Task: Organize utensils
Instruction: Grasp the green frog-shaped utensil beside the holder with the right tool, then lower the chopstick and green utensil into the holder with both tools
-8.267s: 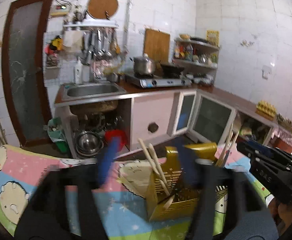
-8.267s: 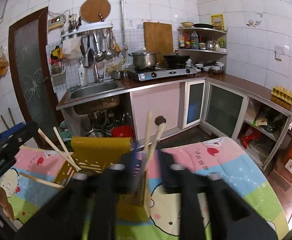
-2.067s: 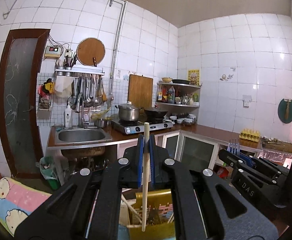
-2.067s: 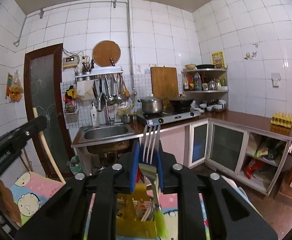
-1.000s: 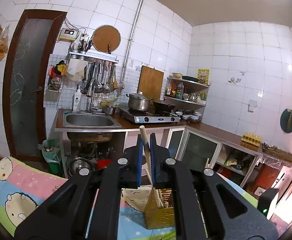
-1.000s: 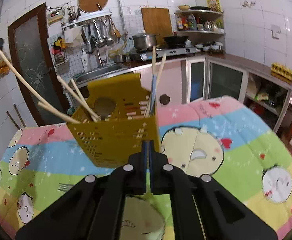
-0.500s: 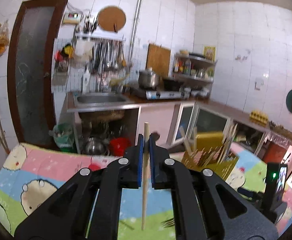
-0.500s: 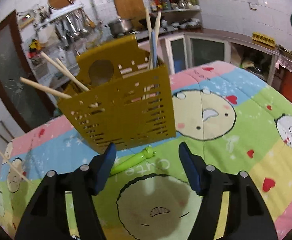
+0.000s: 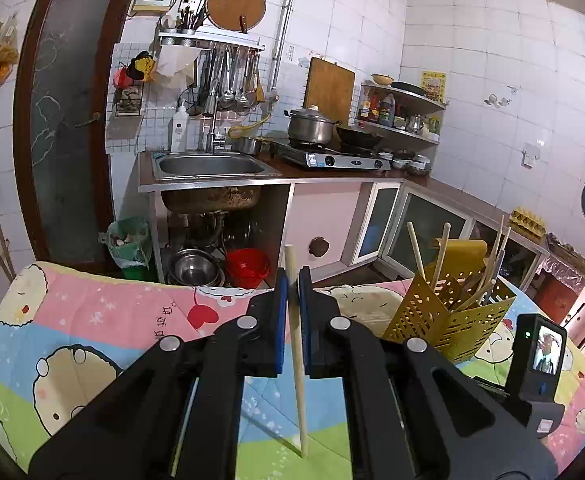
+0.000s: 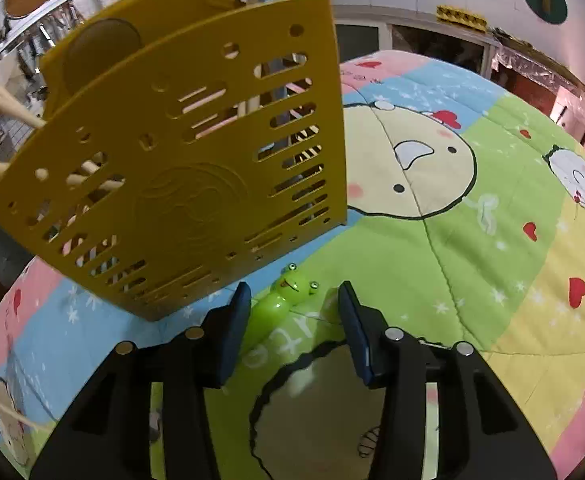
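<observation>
Left wrist view — left tool (image 9: 292, 280) pinches a chopstick (image 9: 297, 360).

Left gripper (image 9: 291, 300) clamped shut; right gripper (image 10: 295, 316) half-spread, closing.

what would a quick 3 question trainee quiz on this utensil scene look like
1. What does the left gripper hold?
2. True or false: the right gripper is clamped on the green frog-headed handle.
3. The yellow holder stands on: A) the quilt, B) the sink, C) the stove?

Key: 1. A wooden chopstick, pinched upright. 2. False: the handle lies between open, just-closing jaws. 3. A.
</observation>
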The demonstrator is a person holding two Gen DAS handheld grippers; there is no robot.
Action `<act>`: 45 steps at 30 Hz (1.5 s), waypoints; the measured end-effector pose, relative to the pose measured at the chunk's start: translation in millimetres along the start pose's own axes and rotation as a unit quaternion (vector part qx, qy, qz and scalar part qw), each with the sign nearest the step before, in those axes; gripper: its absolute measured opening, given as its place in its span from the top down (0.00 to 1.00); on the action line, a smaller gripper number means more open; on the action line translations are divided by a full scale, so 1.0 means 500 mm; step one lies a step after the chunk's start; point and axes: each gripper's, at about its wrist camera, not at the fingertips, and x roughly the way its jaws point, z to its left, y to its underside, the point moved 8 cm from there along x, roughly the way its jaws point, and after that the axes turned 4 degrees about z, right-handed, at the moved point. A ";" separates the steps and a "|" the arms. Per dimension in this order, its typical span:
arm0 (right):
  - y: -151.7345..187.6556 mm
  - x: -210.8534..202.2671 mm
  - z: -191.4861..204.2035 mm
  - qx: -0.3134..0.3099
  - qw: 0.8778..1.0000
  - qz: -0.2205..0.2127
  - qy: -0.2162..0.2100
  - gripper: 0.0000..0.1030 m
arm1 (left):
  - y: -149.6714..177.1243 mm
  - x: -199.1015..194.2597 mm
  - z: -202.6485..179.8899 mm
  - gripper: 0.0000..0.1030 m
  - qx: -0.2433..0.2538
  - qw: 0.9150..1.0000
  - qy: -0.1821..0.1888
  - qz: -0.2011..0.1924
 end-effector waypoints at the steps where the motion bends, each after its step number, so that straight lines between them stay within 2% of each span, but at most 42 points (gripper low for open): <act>1: 0.000 0.002 0.002 0.002 1.000 0.001 0.001 0.56 | 0.002 0.000 -0.002 0.95 0.001 1.000 0.000 -0.001; 4: 0.001 0.014 0.010 -0.005 1.000 -0.001 0.015 0.57 | 0.000 0.001 -0.006 0.95 0.006 1.000 -0.006 -0.002; 9: -0.008 0.021 0.010 -0.008 1.000 -0.009 0.024 0.65 | -0.004 0.002 -0.014 0.95 0.007 1.000 -0.008 0.001; 15: -0.021 0.005 -0.025 -0.026 1.000 -0.008 -0.012 0.79 | -0.004 0.000 -0.026 0.96 0.004 1.000 -0.015 0.007; 25: -0.069 -0.040 -0.109 -0.062 0.997 -0.019 -0.052 0.79 | 0.004 -0.016 -0.108 0.95 0.013 1.000 -0.012 0.010; 28: -0.101 -0.063 -0.142 -0.070 0.994 -0.035 -0.071 0.79 | 0.003 -0.023 -0.136 0.96 0.011 1.000 -0.007 0.007; 34: -0.152 -0.135 -0.162 -0.101 0.984 -0.096 -0.116 0.79 | -0.011 -0.048 -0.195 0.96 0.007 1.000 0.003 -0.012; 38: -0.177 -0.198 -0.164 -0.128 0.971 -0.152 -0.136 0.79 | -0.015 -0.061 -0.239 0.96 0.012 1.000 0.009 -0.022; 45: -0.202 -0.273 -0.163 -0.164 0.950 -0.216 -0.152 0.79 | -0.028 -0.076 -0.310 0.96 0.021 0.999 0.022 -0.040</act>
